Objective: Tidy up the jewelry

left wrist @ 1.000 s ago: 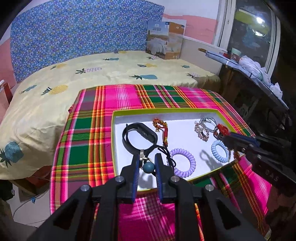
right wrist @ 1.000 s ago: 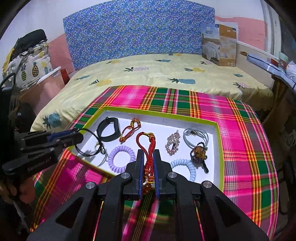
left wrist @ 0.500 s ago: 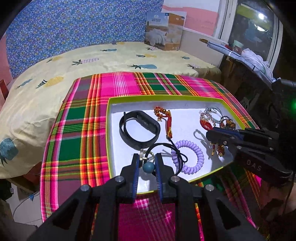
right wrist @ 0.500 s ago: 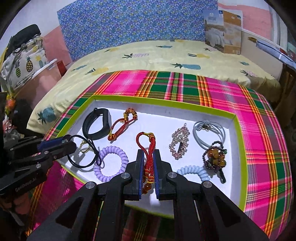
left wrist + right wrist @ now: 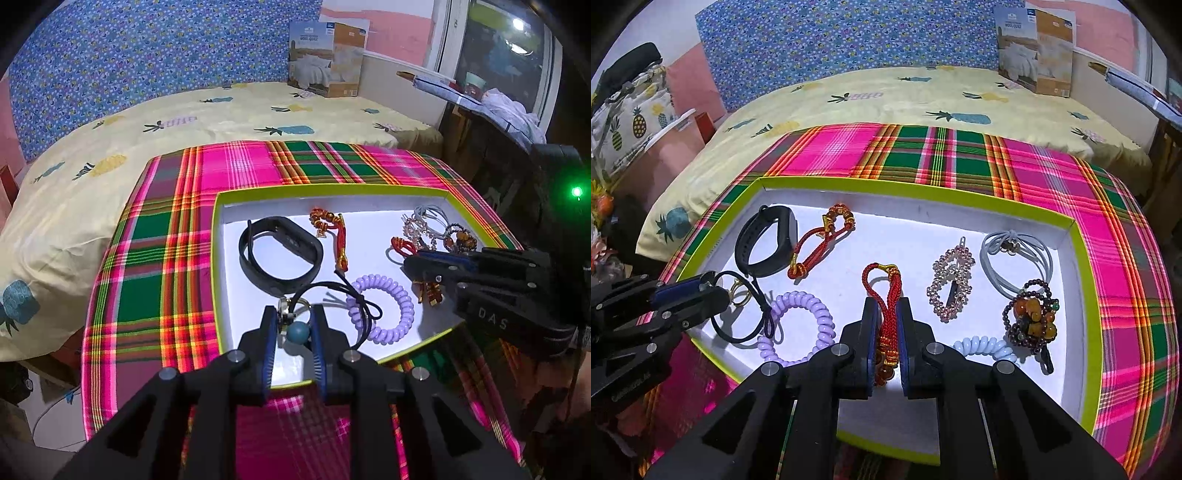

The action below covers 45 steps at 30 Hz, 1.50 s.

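Left jaws: closed on the teal bead (image 5: 297,332) of a black cord necklace (image 5: 334,295), the left gripper (image 5: 293,334) low over the 7 o'clock corner of the tray (image 5: 916,190); the cord loops out onto the white floor, so the piece looks part laid down, judged ready for release.
Right jaws: clamped on the tassel end of a red knotted bracelet (image 5: 886,295), the right gripper (image 5: 886,332) at the tray's 6 o'clock edge; the red loop lies flat ahead of the tips in a bare patch at centre, apparently chosen to keep it apart from its neighbours.
Beside the jaws: a lilac coil hair tie (image 5: 798,325) lies between the two grippers, the black cord crossing its near rim; a pale blue coil tie (image 5: 988,349) sits just right of the right gripper.
Farther in: a black fitness band (image 5: 764,245) at 10 o'clock, a red cord bracelet with amber beads (image 5: 822,243) at 11, a beaded hair clip (image 5: 951,284) at 2, grey elastic cords (image 5: 1015,258) and a dark bead bracelet with amber charms (image 5: 1030,314) at 3.
Spacing: most pieces lie apart in loose rows, which suggests sorting is well advanced.
Setting: the tray rests on a pink and green plaid cloth (image 5: 960,155), a bed with a pineapple print sheet (image 5: 905,99) behind.
Risk: lifting the left gripper could drag the cord across the lilac coil.
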### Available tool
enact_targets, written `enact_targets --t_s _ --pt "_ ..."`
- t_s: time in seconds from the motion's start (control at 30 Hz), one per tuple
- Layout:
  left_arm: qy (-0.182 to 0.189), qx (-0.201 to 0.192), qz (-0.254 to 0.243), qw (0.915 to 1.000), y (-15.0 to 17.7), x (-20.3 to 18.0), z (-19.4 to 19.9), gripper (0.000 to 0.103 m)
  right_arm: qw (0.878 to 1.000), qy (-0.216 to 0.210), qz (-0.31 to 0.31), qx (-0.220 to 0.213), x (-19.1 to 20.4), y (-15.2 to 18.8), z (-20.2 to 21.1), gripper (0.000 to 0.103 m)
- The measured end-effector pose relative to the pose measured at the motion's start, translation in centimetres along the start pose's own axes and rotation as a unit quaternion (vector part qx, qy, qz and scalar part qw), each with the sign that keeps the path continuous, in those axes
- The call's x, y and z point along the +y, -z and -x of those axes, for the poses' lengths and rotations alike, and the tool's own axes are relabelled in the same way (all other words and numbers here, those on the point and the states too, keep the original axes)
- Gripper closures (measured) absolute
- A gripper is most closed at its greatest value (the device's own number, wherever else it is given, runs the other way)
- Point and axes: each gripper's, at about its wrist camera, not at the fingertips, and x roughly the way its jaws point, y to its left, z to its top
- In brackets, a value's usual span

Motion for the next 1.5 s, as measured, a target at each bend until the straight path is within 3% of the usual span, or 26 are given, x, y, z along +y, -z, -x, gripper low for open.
enact_targets --t_s 0.17,0.27,0.4,0.83,1.5 --pt "-0.005 0.000 0.004 1.0000 0.1 0.0 0.3 0.083 1.000 0.000 -0.003 -0.001 -0.2 0.1 0.2 0.088" --pt "-0.003 -0.003 0.009 1.0000 0.2 0.3 0.7 0.077 1.000 0.001 -0.001 -0.006 0.1 0.3 0.8 0.087" --pt "-0.003 -0.010 0.012 0.9999 0.3 0.2 1.7 0.077 1.000 0.000 0.002 -0.017 0.4 0.5 2.0 0.065" --pt "-0.011 -0.040 0.002 0.9992 1.6 -1.1 6.5 0.075 0.999 0.000 0.003 -0.052 1.5 2.2 7.4 0.065" --pt "-0.016 -0.049 -0.003 0.9987 6.5 -4.0 11.8 0.074 0.996 0.006 0.003 -0.085 3.6 8.8 15.2 0.065"
